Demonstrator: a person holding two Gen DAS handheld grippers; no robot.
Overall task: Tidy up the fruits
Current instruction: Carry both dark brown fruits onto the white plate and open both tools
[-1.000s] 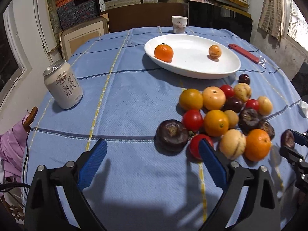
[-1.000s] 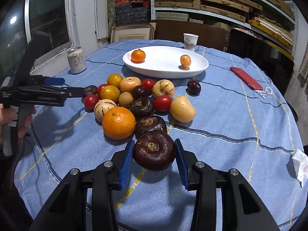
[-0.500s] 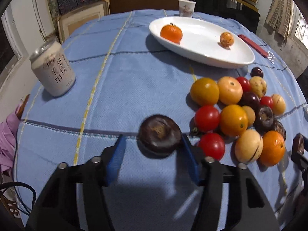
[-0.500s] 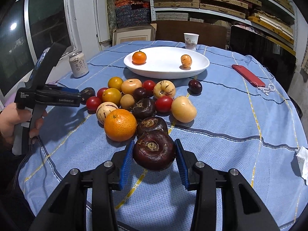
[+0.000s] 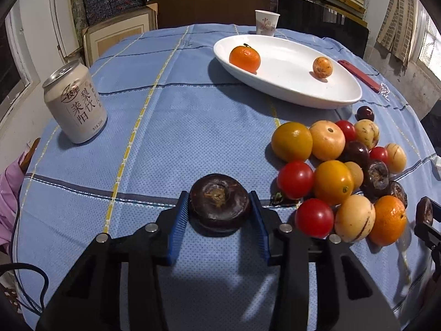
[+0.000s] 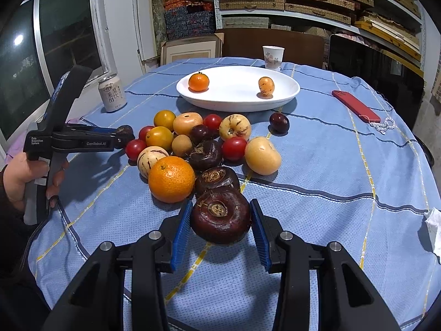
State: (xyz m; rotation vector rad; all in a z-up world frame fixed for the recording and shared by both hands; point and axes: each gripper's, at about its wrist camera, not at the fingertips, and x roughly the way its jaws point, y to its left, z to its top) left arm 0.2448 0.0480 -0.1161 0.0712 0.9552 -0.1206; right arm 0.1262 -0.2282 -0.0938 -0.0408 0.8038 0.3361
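Note:
My left gripper (image 5: 219,209) is shut on a dark brown water chestnut (image 5: 219,202) at the left edge of the fruit pile (image 5: 339,171); it also shows in the right wrist view (image 6: 124,135). My right gripper (image 6: 220,216) is shut on another dark chestnut (image 6: 220,218) at the near edge of the pile (image 6: 204,143), just above the cloth. A white plate (image 6: 237,102) further back holds a mandarin (image 6: 198,81) and a small speckled orange fruit (image 6: 266,86).
A drink can (image 5: 75,103) stands at the left. A paper cup (image 6: 273,57) stands behind the plate. A red phone (image 6: 355,105) with a bead strap lies at the right. A crumpled tissue (image 6: 434,227) lies near the right edge.
My left gripper moved forward to the left-hand chestnut and closed on it. My right gripper kept its hold on its chestnut and barely moved.

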